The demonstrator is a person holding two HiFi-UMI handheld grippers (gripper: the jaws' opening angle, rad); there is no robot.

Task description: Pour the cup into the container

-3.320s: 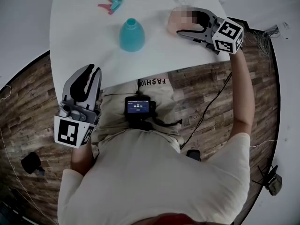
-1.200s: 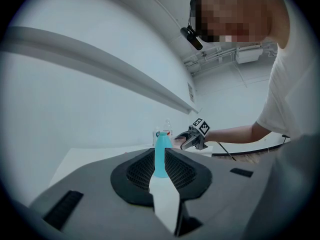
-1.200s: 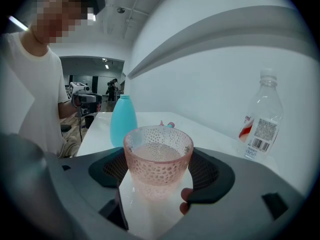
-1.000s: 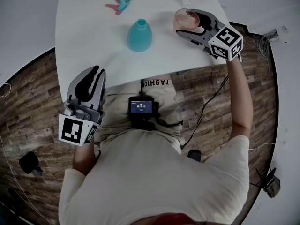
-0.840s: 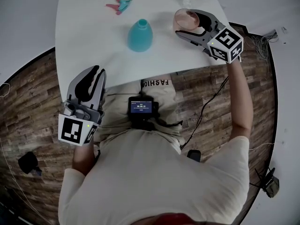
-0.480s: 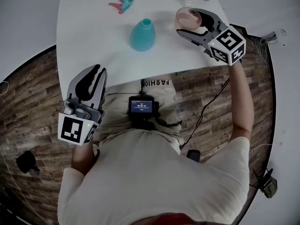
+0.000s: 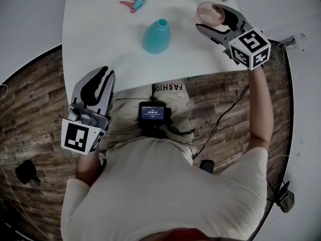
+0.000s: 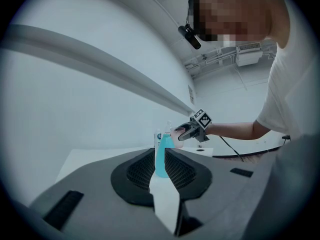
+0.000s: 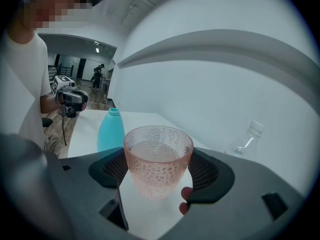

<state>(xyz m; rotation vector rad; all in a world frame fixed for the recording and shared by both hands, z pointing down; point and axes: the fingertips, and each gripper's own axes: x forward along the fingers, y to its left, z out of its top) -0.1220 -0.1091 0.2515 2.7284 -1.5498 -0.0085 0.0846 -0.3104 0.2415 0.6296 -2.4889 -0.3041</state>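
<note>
Over the last few seconds my right gripper (image 7: pixel 215 20) has gone from sitting around the pink dimpled glass cup (image 9: pixel 158 159) on the white table (image 7: pixel 100 34) to carrying it. The cup has drifted up and a little away from where it stood, and from my left gripper's view it seems to hang clear of the tabletop, roughly level with the neck of the teal bottle-shaped plastic container (image 7: pixel 156 35). I take that to mean the pickup is done and the carry toward the pour has begun. No tilting has started.

My right jaws are pinching the cup, one pad on each side of its lower wall. My left gripper (image 7: pixel 104 74) has stayed low beside my body, off the table's near edge, with its jaws a narrow gap apart and nothing between them.

The cup is upright, a squat tumbler of rosy translucent glass covered in small bumps, slightly wider at the rim than at the base. Clear liquid sits inside, its surface a little below the rim, so I judge that any quick swing could slop it.

The teal container stands upright on the table to the cup's left, well apart from it. Its mouth is small and looks uncapped, and it is much narrower than the cup's rim, so I expect the pour to need a slow, closely aimed tip
</note>
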